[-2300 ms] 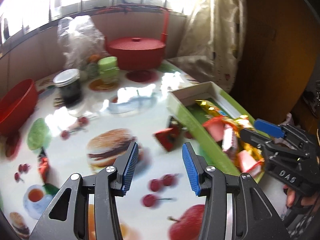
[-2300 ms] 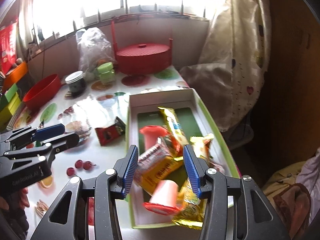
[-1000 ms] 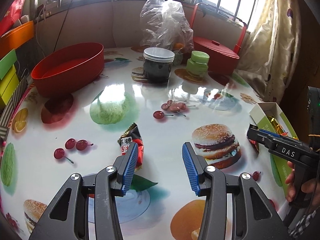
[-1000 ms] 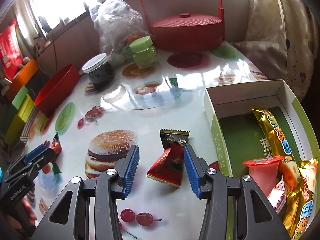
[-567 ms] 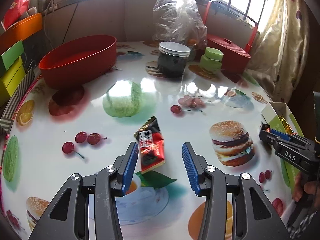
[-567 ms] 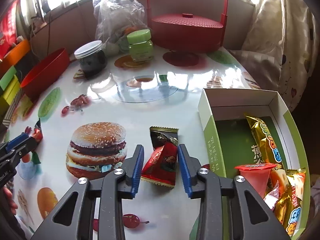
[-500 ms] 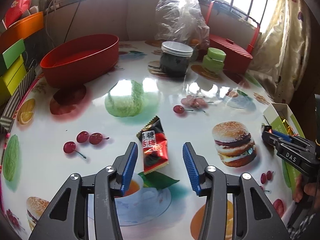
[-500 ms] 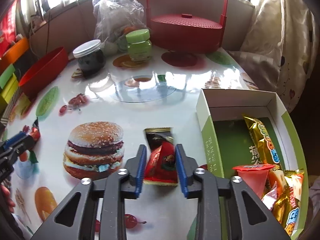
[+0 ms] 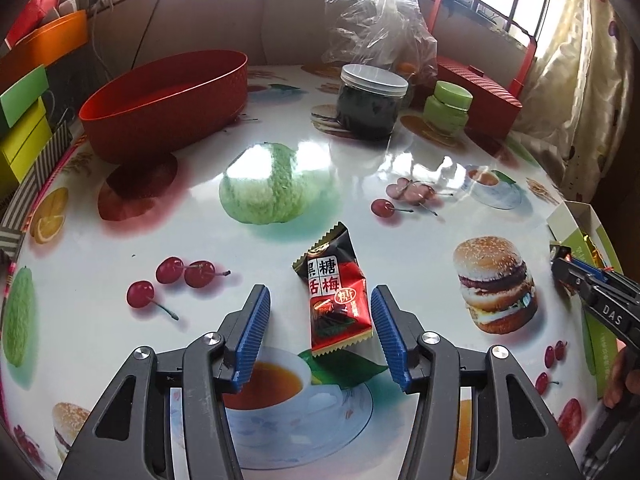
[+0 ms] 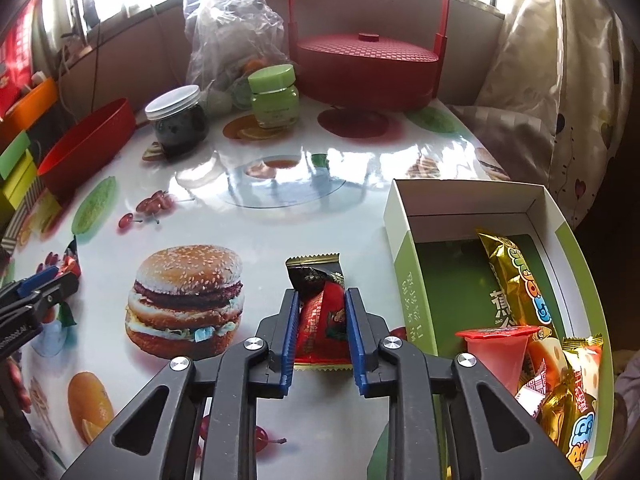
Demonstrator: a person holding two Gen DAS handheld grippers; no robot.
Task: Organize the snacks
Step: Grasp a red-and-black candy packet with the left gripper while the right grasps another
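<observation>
A red and black candy packet [image 9: 332,280] lies flat on the printed tablecloth between the fingers of my left gripper [image 9: 319,292]. Its jaws are opening and the pads stand clear of the packet on both sides. My right gripper [image 10: 322,294] is shut on a red snack packet [image 10: 322,320] that rests on the table. A dark packet [image 10: 312,272] lies just beyond its fingertips, against the red one. To the right stands the green and white box [image 10: 404,280], holding a gold bar [image 10: 516,276], a red jelly cup [image 10: 496,352] and other wrapped snacks.
At the back stand a red oval bowl [image 9: 168,96], a dark jar with a white lid [image 9: 370,104], a green-lidded jar [image 9: 446,108], a clear plastic bag [image 9: 376,12] and a red lidded basket [image 10: 364,64]. A curtain hangs past the table's right edge.
My right jaws closed onto the red packet. My left gripper came forward and down, so the candy packet now lies between its fingers, which spread a little wider.
</observation>
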